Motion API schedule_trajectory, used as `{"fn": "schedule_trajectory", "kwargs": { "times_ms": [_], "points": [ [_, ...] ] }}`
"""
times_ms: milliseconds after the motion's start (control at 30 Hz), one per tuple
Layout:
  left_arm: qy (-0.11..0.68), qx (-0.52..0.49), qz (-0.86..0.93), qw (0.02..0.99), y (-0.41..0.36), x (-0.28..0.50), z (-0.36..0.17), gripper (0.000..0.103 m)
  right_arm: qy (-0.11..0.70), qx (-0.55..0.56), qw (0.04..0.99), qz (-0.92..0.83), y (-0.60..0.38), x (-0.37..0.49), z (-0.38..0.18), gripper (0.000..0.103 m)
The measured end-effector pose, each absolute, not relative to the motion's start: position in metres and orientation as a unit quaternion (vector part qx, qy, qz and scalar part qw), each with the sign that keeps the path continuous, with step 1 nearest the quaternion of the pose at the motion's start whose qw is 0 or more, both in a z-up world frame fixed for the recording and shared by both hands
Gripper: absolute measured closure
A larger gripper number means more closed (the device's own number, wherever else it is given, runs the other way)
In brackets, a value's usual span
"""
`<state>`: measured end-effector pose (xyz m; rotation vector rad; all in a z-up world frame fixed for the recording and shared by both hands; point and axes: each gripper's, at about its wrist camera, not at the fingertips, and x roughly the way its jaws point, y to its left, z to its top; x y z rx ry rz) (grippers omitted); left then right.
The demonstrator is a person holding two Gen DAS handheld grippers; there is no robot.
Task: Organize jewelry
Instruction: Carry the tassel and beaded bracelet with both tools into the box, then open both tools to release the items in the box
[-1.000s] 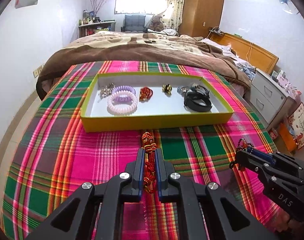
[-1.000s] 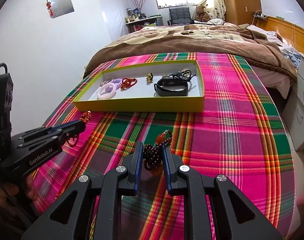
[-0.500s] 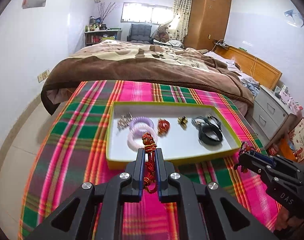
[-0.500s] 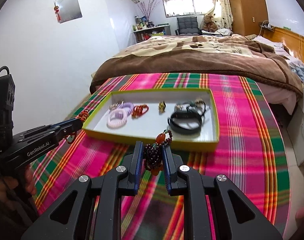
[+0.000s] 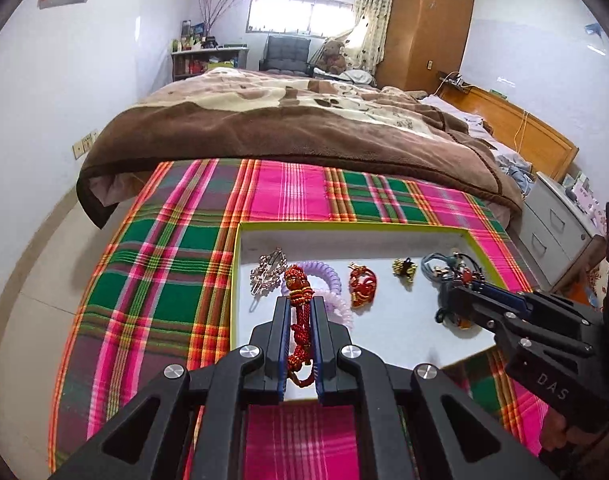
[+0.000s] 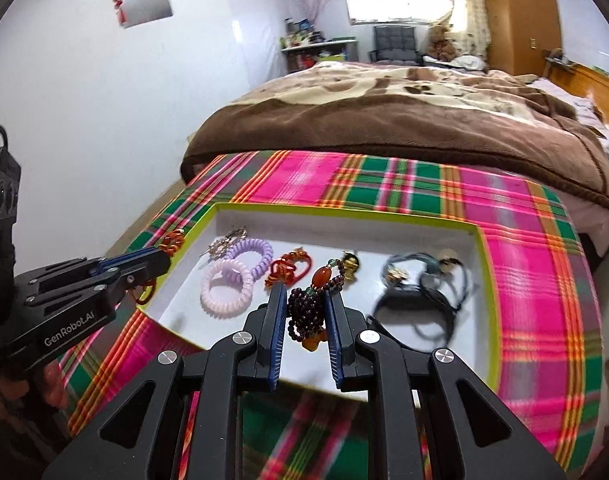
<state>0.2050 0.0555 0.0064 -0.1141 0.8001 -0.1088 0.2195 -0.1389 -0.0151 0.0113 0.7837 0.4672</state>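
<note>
Left wrist view first: my left gripper (image 5: 300,320) is clenched tight on a red braided cord charm (image 5: 299,312), which hangs lengthwise along the fingers with its knotted head poking out past the tips. Right below and ahead of those tips sits the yellow-rimmed tray (image 5: 344,227), so I read the drop spot as straight down and slightly forward, over the tray's near left part where the lilac coil hair ties (image 5: 328,280) and the silver hair clip (image 5: 266,274) lie. Over on the right wrist view, my right gripper (image 6: 306,316) is grasping a dark bead bracelet (image 6: 306,312) with an orange stone at its top; its beads bunch between the fingers, hanging over the tray's near middle, with the red knot bracelet (image 6: 288,270) just beyond and the black band (image 6: 410,312) off to the right. Each hand is over its own half of the tray, left one nearer the left wall, so I judge neither needs to cross. Tray floor is white and flat, resting on a pink and green plaid cloth (image 6: 524,280). Beyond it, a bed under a brown blanket (image 5: 304,136), and a wooden wardrobe (image 5: 424,28) by the window.
</note>
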Motion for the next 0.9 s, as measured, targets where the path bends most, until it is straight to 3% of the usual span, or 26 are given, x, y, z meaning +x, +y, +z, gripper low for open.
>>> {"fn": "schedule_trajectory", "kwargs": {
  "times_ms": [333,900],
  "points": [
    [0.417,-0.058,-0.048,0.906,0.058,0.221,-0.024,0.093,0.406,-0.013,0.888,0.215,-0.129,0.241,-0.043,0.083],
    [0.419,-0.056,-0.053,0.905,0.054,0.218,-0.025,0.093,0.417,-0.040,0.886,0.200,-0.124,0.240,-0.051,0.081]
  ]
}}
